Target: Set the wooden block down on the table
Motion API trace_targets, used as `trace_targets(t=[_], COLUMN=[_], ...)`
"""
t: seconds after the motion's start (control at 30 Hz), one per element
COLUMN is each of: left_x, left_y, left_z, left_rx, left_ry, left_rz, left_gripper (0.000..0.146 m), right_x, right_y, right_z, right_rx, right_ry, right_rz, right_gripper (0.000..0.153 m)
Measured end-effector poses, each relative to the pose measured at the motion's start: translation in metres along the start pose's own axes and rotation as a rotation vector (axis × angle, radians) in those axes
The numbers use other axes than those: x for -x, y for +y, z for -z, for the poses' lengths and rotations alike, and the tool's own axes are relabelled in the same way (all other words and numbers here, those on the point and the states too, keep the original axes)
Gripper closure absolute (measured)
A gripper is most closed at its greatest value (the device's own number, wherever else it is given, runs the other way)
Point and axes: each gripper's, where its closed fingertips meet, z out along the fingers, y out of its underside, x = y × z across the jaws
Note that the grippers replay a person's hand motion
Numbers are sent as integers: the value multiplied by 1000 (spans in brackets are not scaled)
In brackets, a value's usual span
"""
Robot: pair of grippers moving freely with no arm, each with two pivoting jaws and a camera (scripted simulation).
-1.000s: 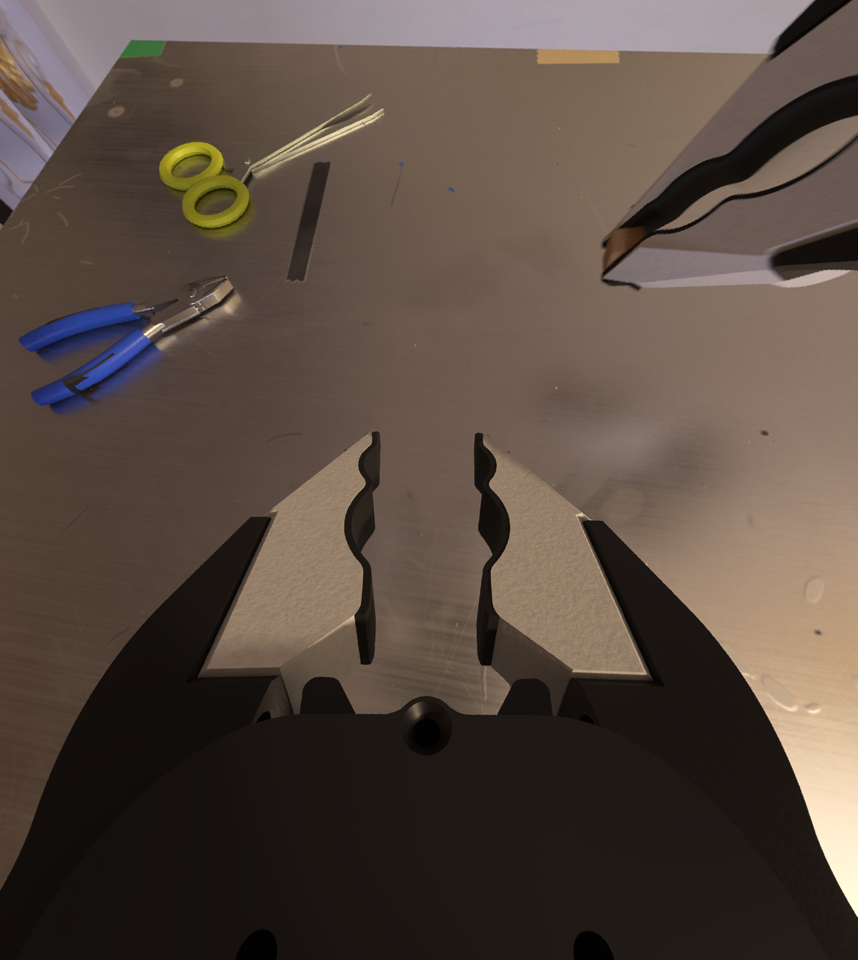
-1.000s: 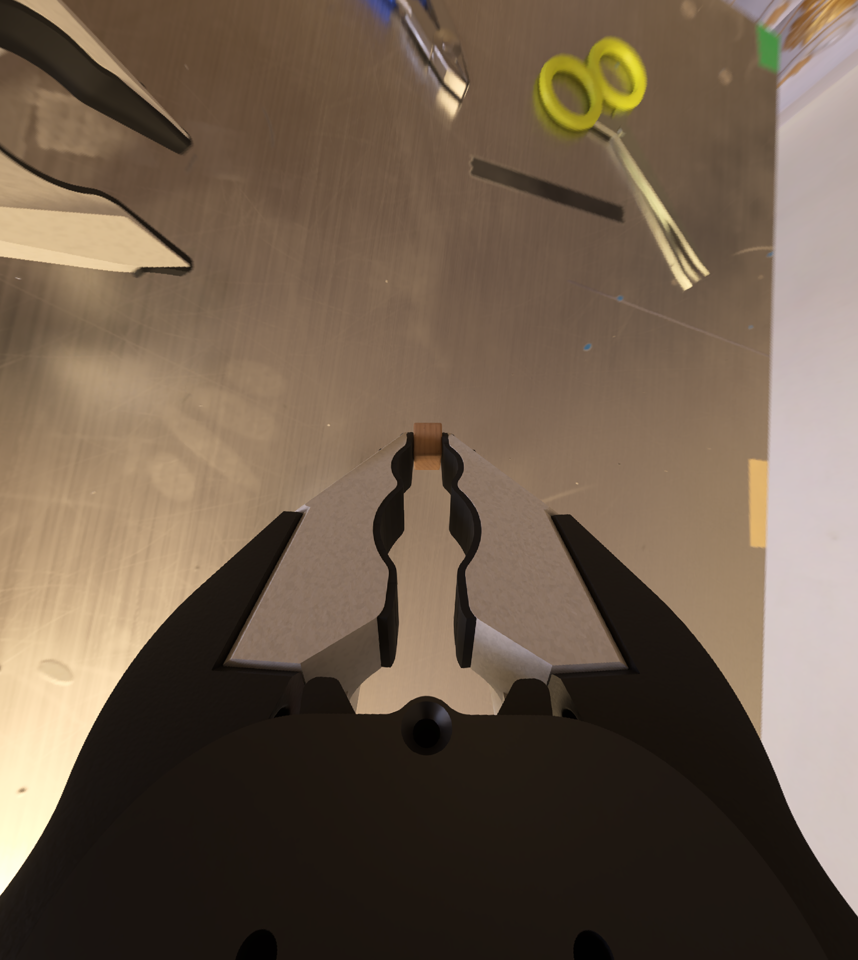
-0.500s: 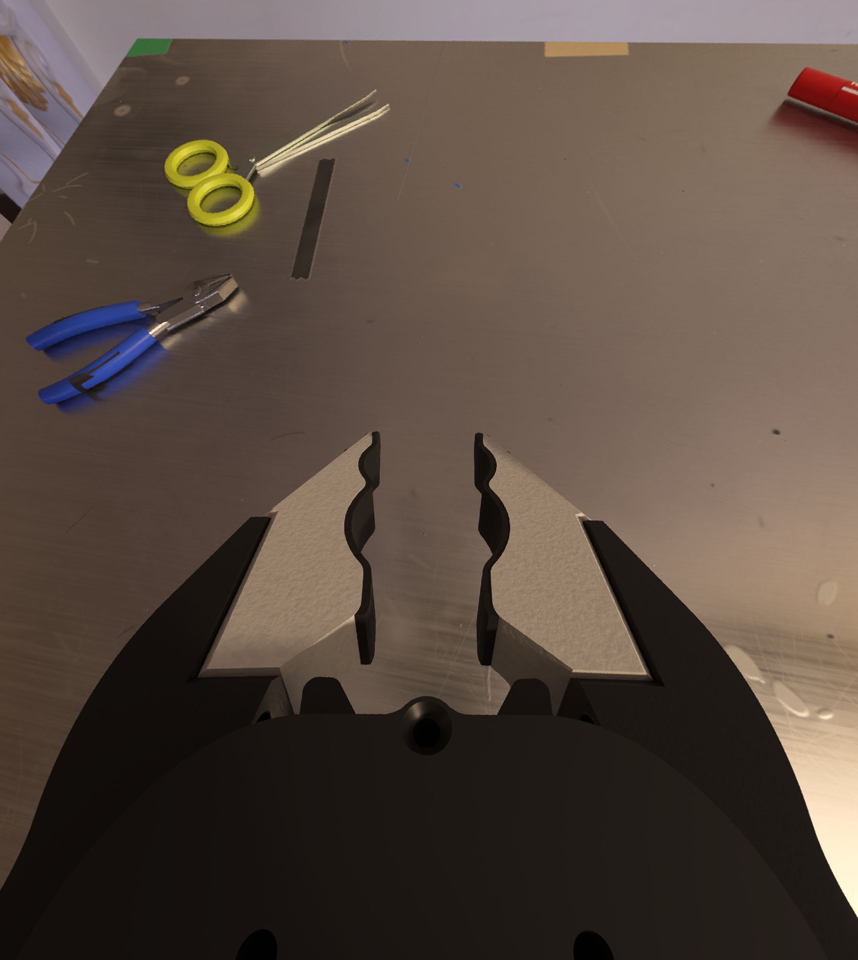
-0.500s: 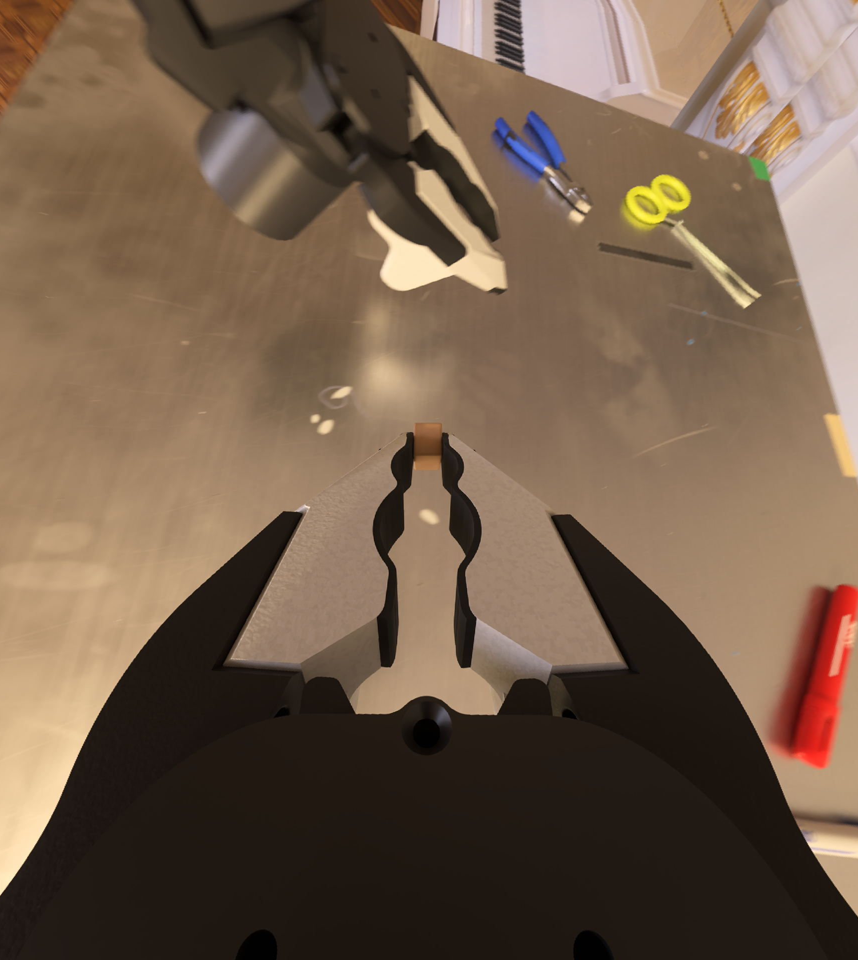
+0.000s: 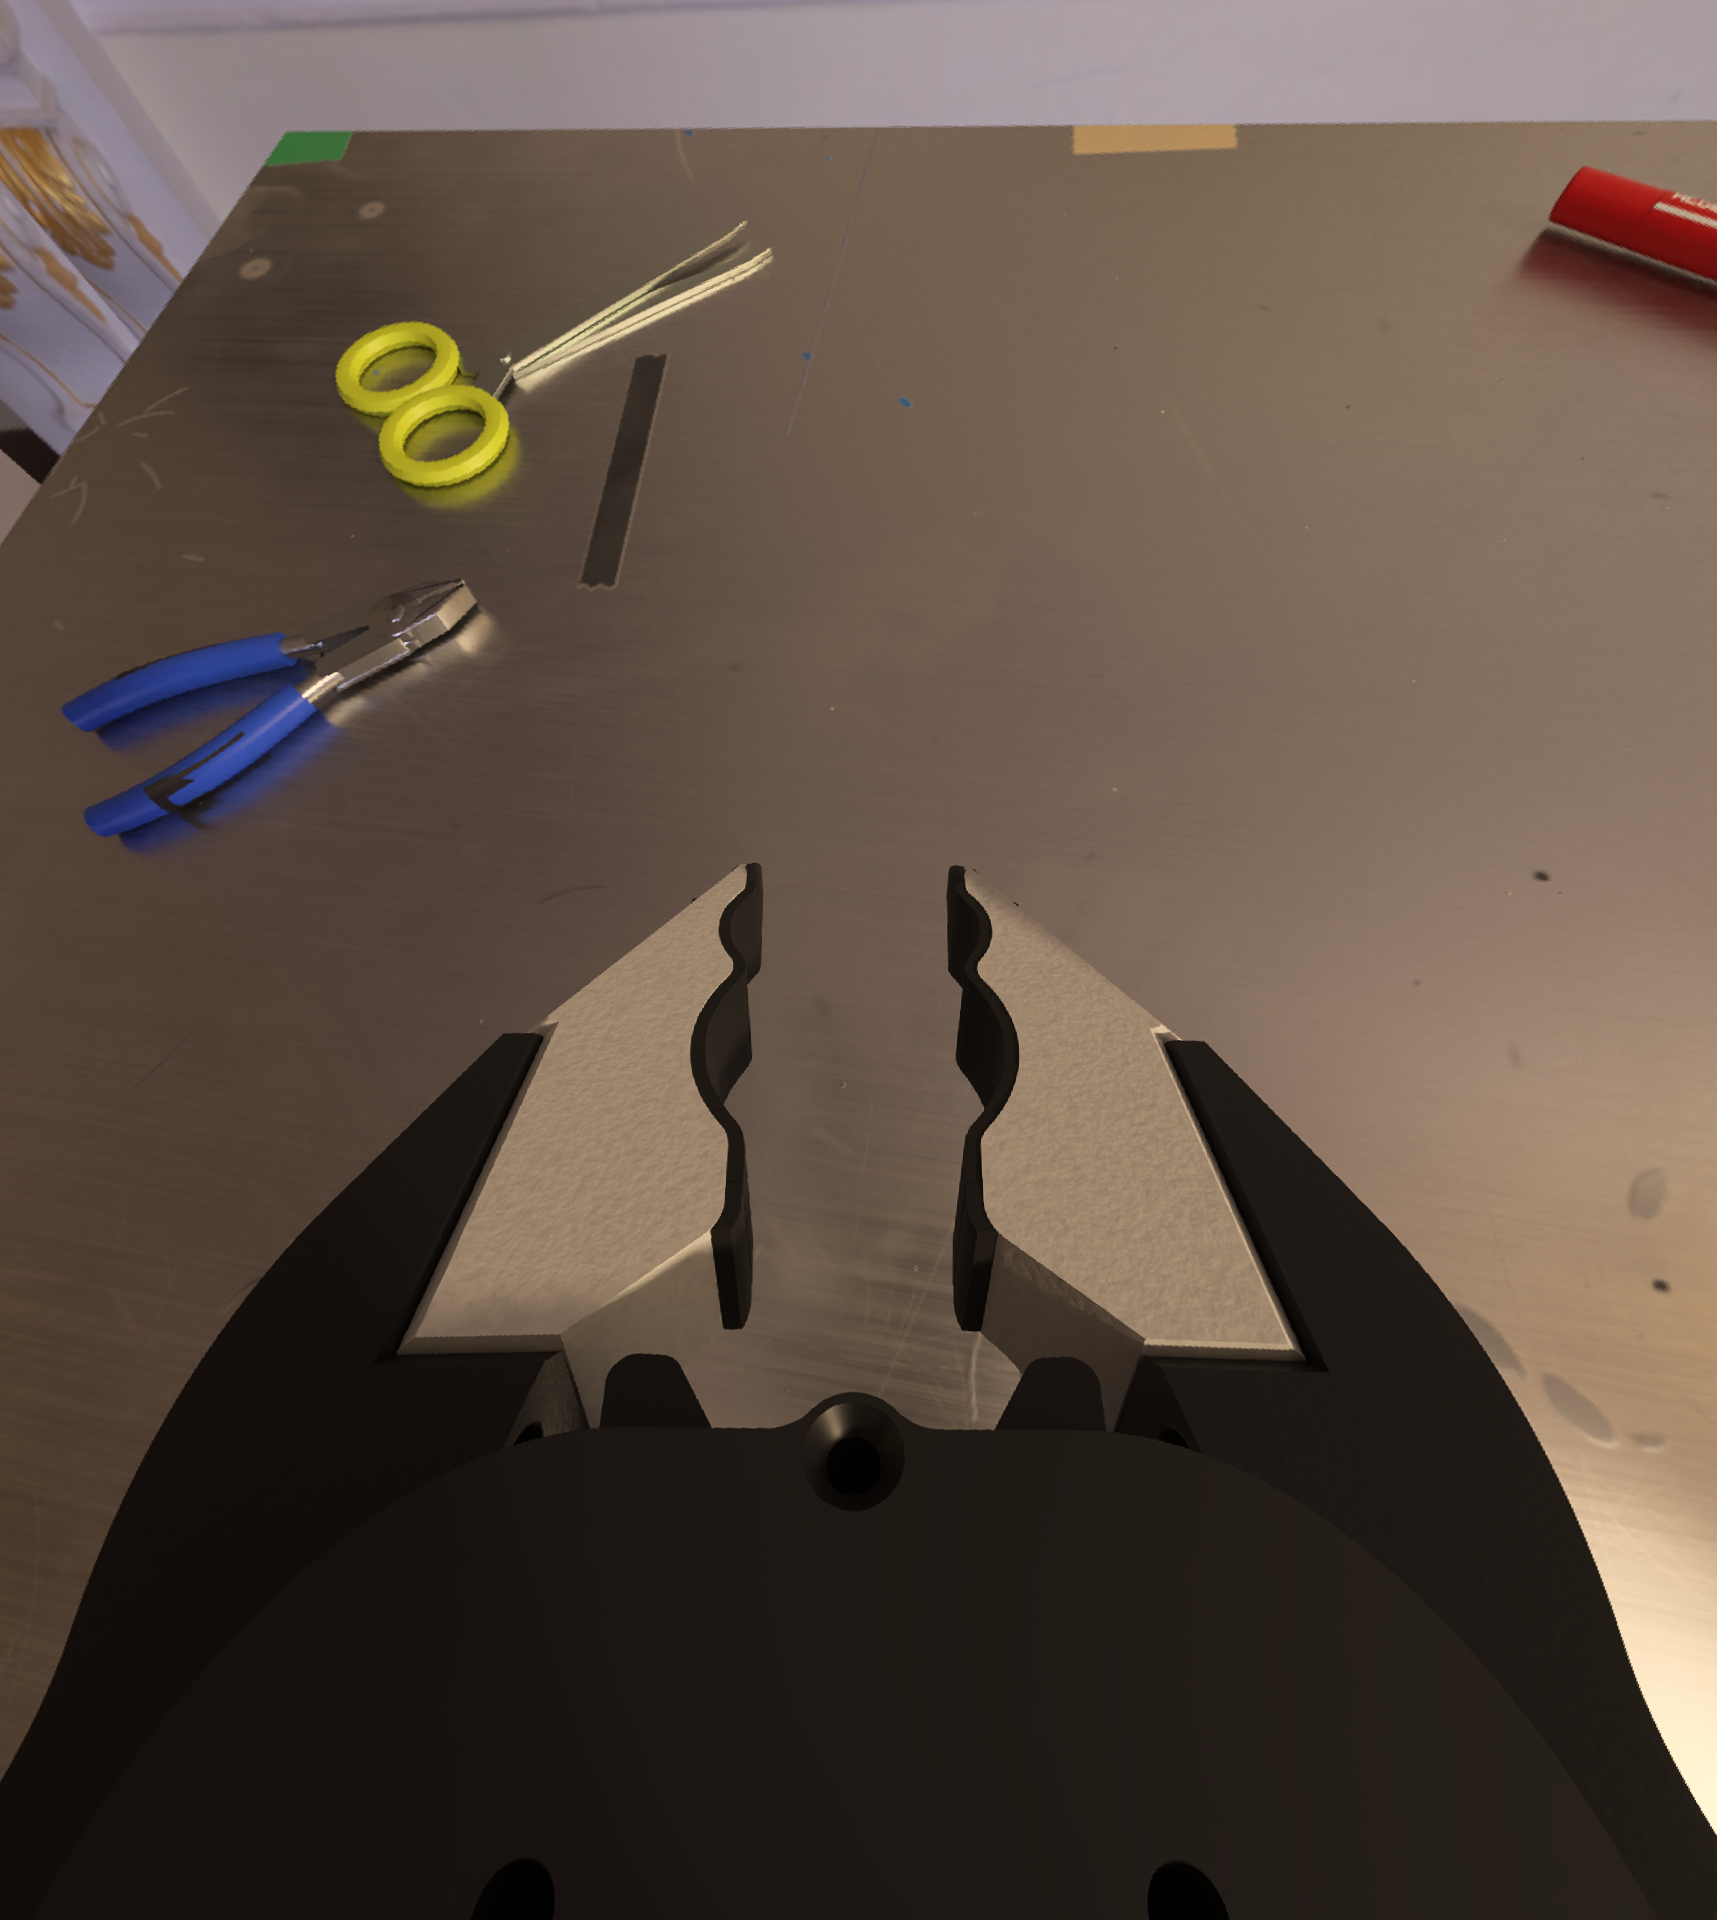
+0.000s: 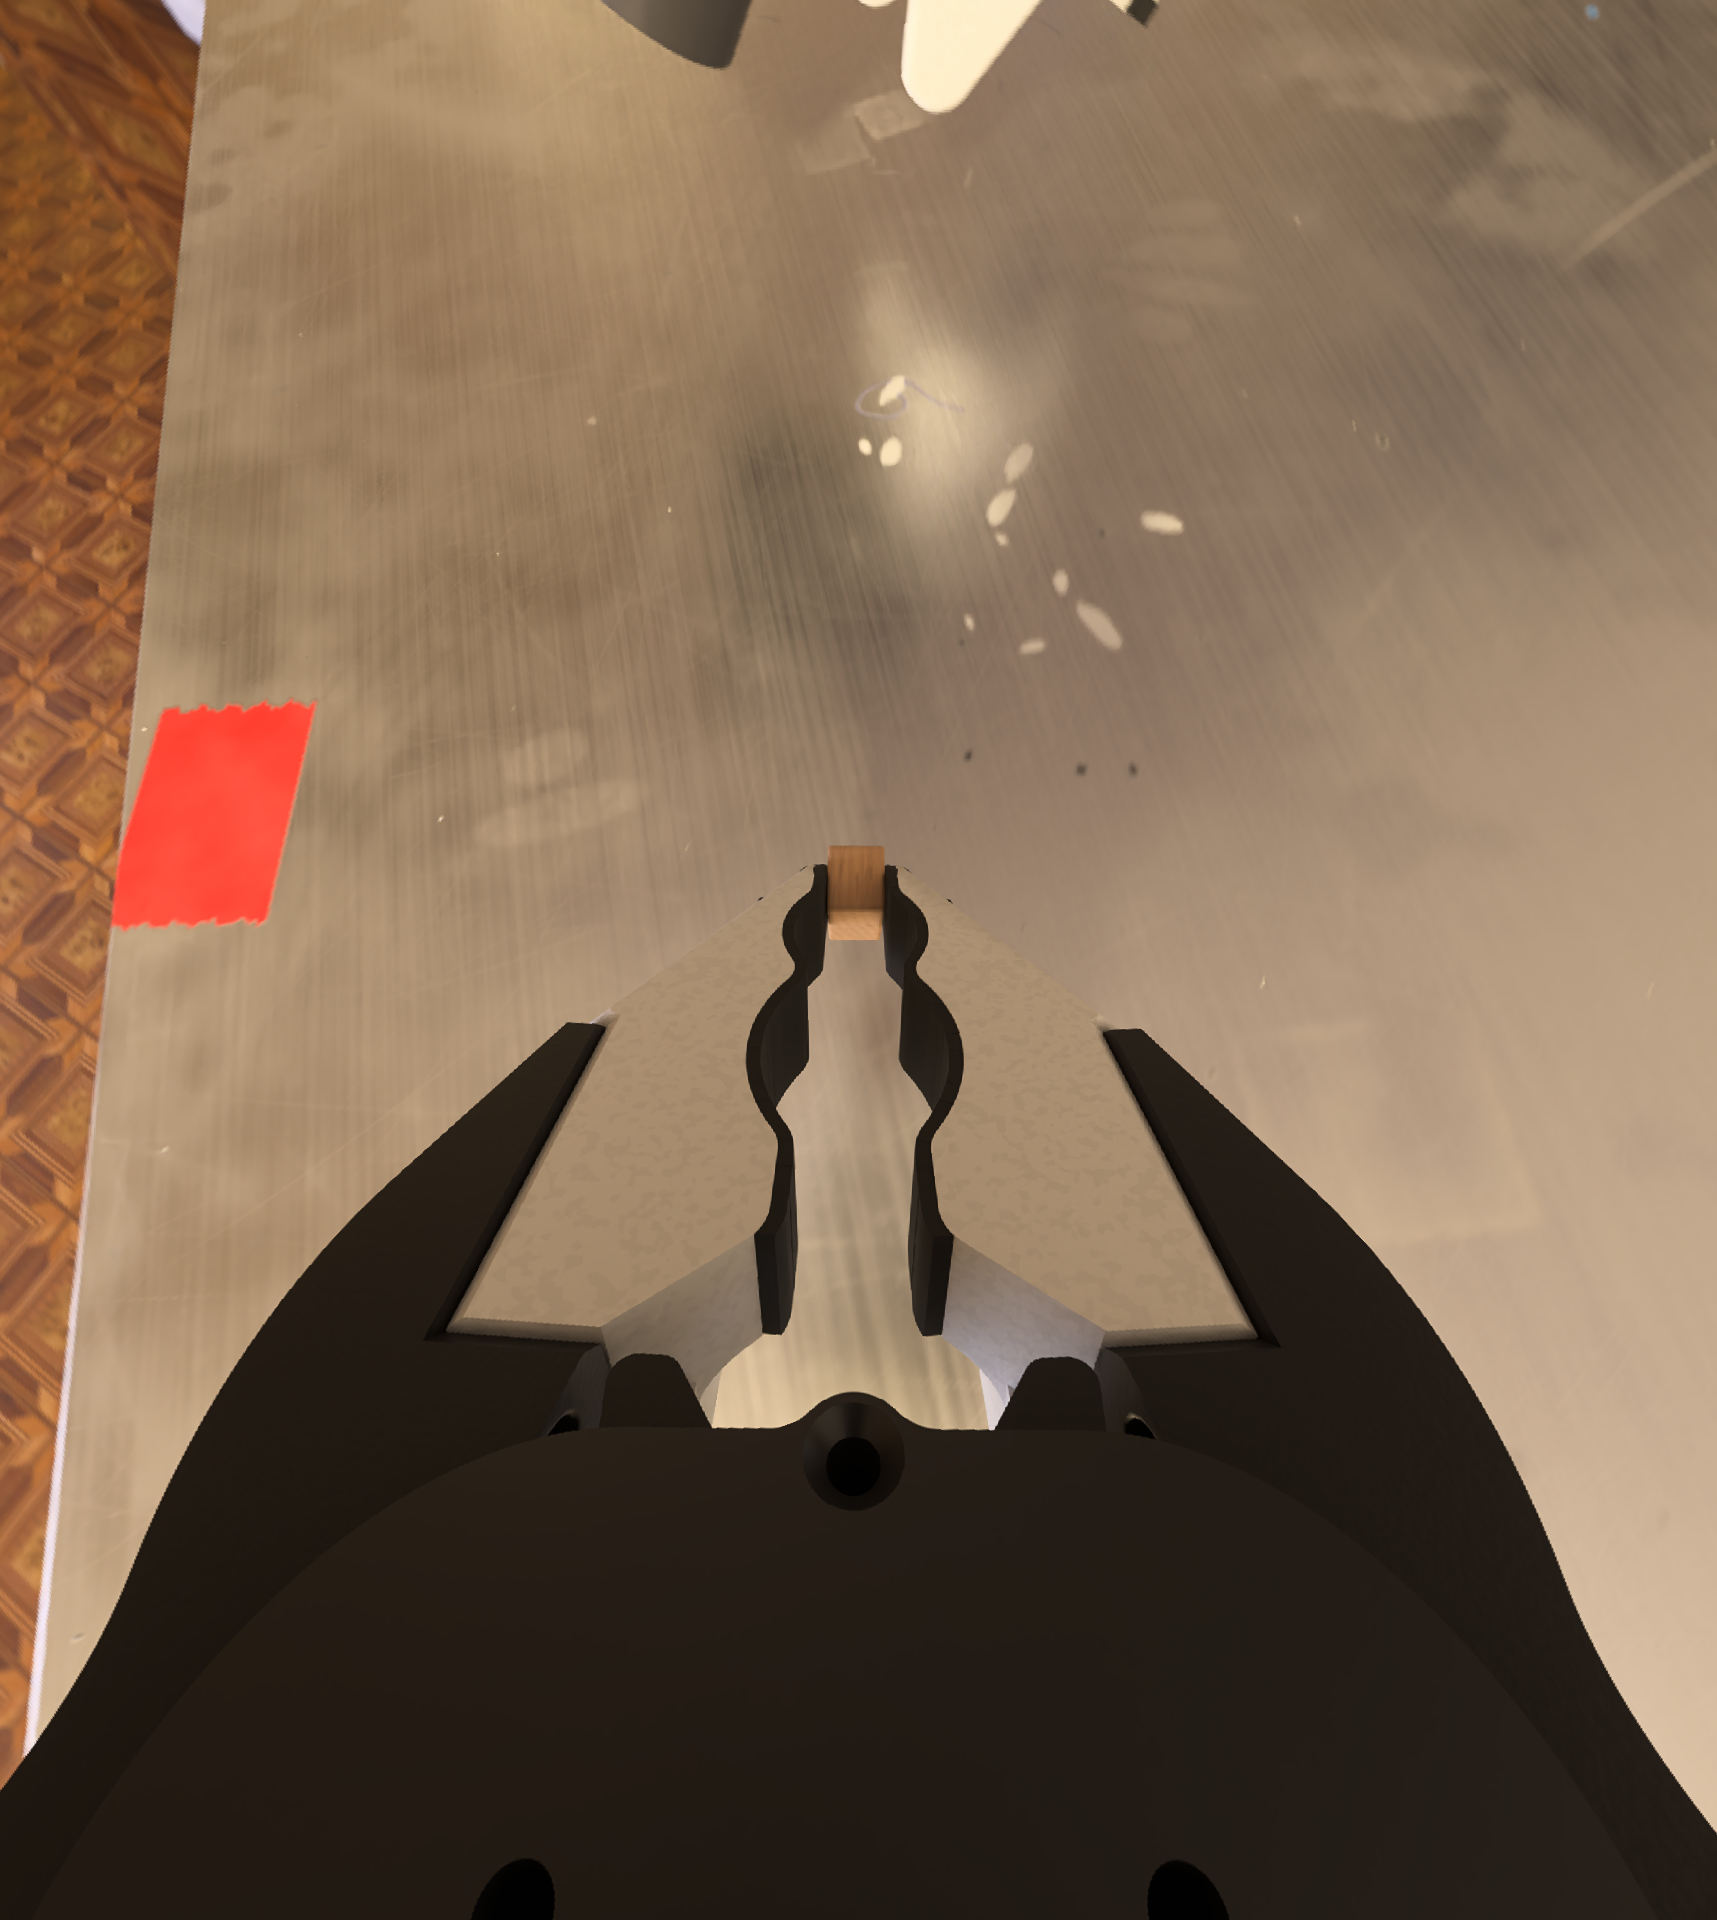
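here the right gripper (image 6: 855,891) has its fingers (image 6: 989,1039) pinching a small light-brown wooden block (image 6: 855,896) at their very tips, above the brushed grey metal bench (image 6: 1353,935); whether the block touches the surface cannot be told. in the right wrist view a red rectangular patch of tape (image 6: 213,816) lies on the bench at about 9 o'clock from the block, near the bench edge, with patterned brown flooring (image 6: 2,623) beyond it. pale droplet-like marks (image 6: 1041,540) sit toward 12 to 1 o'clock.

the left gripper (image 5: 852,883) hovers over the bench (image 5: 1249,727) with its fingers (image 5: 646,1091) spread apart and nothing between them. in its view, blue-handled metal pliers (image 5: 251,696) lie at 10 o'clock, yellow-ringed scissors with slim metal blades (image 5: 480,384) at 11 o'clock, and a thin black strip (image 5: 625,468) just beside the scissors. a red cylindrical marker (image 5: 1695,249) rests at 2 o'clock, well apart from the rest. a green tape patch (image 5: 312,148) and a tan tape patch (image 5: 1153,138) mark the far edge.
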Motion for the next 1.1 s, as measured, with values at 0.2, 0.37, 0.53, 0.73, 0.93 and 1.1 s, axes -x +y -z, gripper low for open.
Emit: trace_targets(t=[0.2, 0.37, 0.53, 0.73, 0.93, 1.1], left_x=[-5, -12, -17, -17, -20, -20], left_y=[-2, -4, -12, -14, -11, -8], left_z=[-1, 0, 5, 7, 4, 1], left_rx=[-8, -22, -72, -86, -62, -46], left_ry=[-3, 34, 119, 142, 125, 114], left_rz=[-32, -23, 58, 86, 52, 36], left_gripper=[113, 114, 113, 112, 112, 112], right_x=[3, -5, -12, -16, -16, -15], right_y=[35, 54, 63, 65, 67, 60], right_z=[22, 32, 26, 24, 23, 28], right_rx=[-17, -5, 35, 49, 53, -4], right_ry=[61, 128, 164, 146, 114, 112], right_rz=[-128, -134, -115, -150, -193, -170], right_gripper=[143, 143, 143, 143, 142, 132])
